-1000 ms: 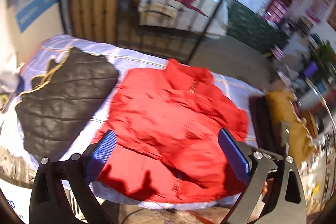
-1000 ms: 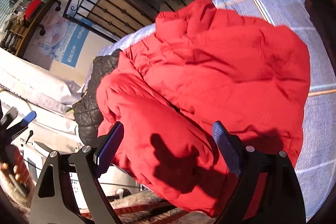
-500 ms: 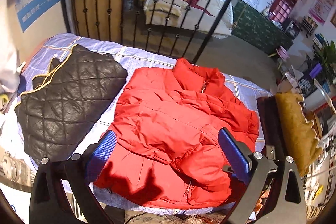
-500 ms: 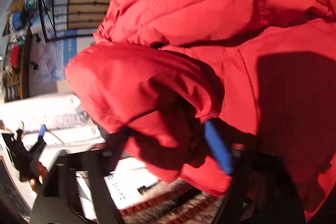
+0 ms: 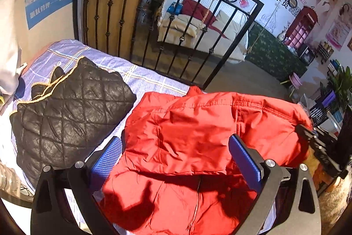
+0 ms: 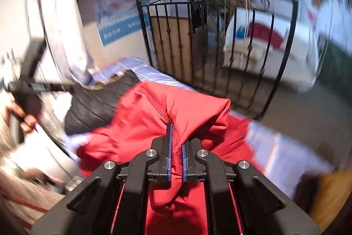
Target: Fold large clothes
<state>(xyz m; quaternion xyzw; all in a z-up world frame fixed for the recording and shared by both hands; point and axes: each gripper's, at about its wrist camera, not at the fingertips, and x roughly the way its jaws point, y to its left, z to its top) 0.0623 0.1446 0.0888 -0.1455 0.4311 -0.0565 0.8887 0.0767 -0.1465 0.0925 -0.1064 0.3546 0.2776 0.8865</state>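
Red jacket (image 6: 140,120) hem hides between the closing right hand-held gripper (image 6: 176,147) pads; left hand-held gripper (image 5: 176,160) gapes.

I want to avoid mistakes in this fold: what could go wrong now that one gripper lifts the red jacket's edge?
1. The right gripper jaws are closing on only a thin pinch of the red jacket; the slippery fabric may slide out.
2. The left gripper is open and holds nothing, so the fold may land crooked.
3. The lifted side may drag onto the black quilted jacket lying close beside it.
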